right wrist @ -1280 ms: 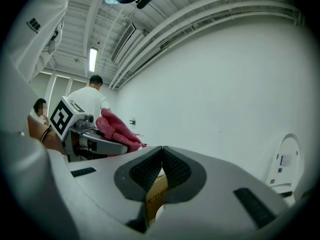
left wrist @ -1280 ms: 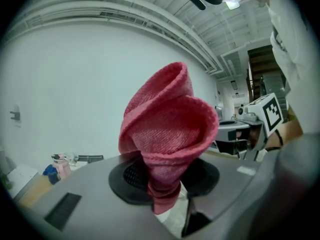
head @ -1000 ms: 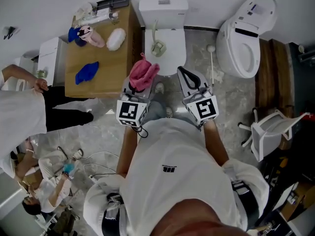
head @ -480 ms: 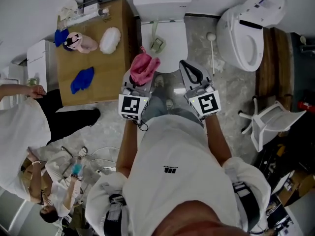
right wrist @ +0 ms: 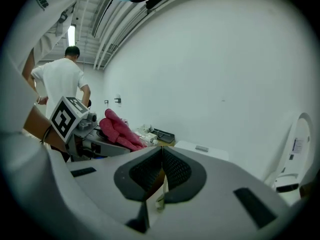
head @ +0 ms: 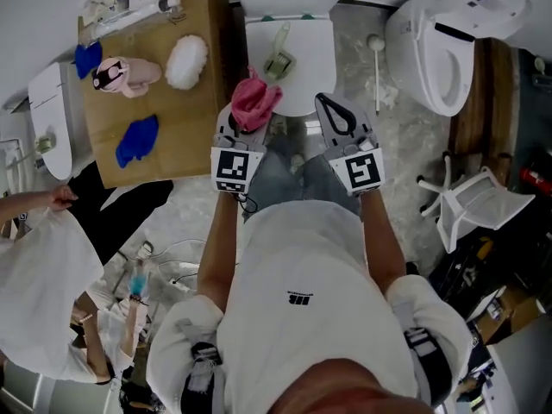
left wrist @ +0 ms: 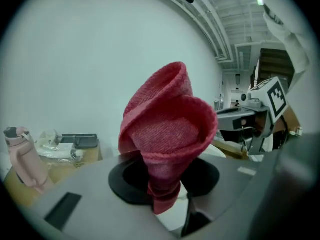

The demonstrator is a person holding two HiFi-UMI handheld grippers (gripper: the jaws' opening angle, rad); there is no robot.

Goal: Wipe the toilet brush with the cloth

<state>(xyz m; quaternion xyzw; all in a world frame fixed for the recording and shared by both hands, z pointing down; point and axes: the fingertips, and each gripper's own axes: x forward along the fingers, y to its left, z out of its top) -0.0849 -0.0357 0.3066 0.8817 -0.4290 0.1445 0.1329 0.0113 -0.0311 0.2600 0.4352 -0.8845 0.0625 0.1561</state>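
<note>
Both forearms reach straight ahead, side by side, toward a toilet (head: 312, 59). The left hand-held gripper (head: 245, 124) is clamped on a red cloth (head: 254, 98), which stands bunched above its jaws. The right hand-held gripper (head: 329, 109) has its jaws together with nothing in them. A pale green brush (head: 279, 59) lies on the toilet's closed lid, just beyond both. Left of the toilet stands a wooden bench (head: 172, 119) — right of it, across marbled floor (head: 397, 153), a second toilet (head: 448, 50) with its lid raised.
</note>
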